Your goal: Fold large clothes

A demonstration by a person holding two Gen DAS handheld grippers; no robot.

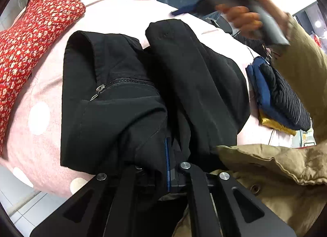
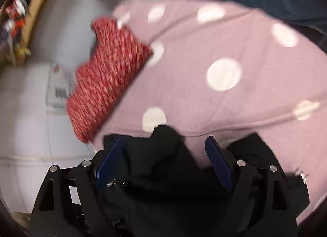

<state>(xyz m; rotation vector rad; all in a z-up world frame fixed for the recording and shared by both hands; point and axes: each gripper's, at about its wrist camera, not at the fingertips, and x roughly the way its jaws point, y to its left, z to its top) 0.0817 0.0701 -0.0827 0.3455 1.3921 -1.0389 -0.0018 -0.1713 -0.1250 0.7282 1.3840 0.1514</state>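
Right now the black garment (image 1: 143, 97), a zippered piece bunched into thick folds, lies on the pink polka-dot cloth (image 1: 45, 102) that covers the surface, close to its near edge. In the left wrist view its nearest fold runs straight into the left gripper (image 1: 169, 165), whose blue pads are pinched together on the fabric, so these tongs are clenched on the garment. A zipper pull (image 1: 99, 90) shows on the left part of the bundle.

From the right wrist view, the right gripper (image 2: 163, 161) stands with its two blue fingers (image 2: 110, 159) spread wide; black fabric (image 2: 163, 155) lies heaped between them, but the pads do not press it, so these tongs are released. That view is blurred.

A red floral garment (image 1: 30, 38) lies folded at the far left corner of the pink cloth, well apart from the black one. Near the right edge sits a small stack of folded clothes (image 1: 280, 97): dark knit on top, blue beneath, yellow at the bottom. The person's right hand (image 1: 245, 16), in a khaki sleeve (image 1: 302, 69), shows blurred at the far right, gripping the grey handle of its tool.
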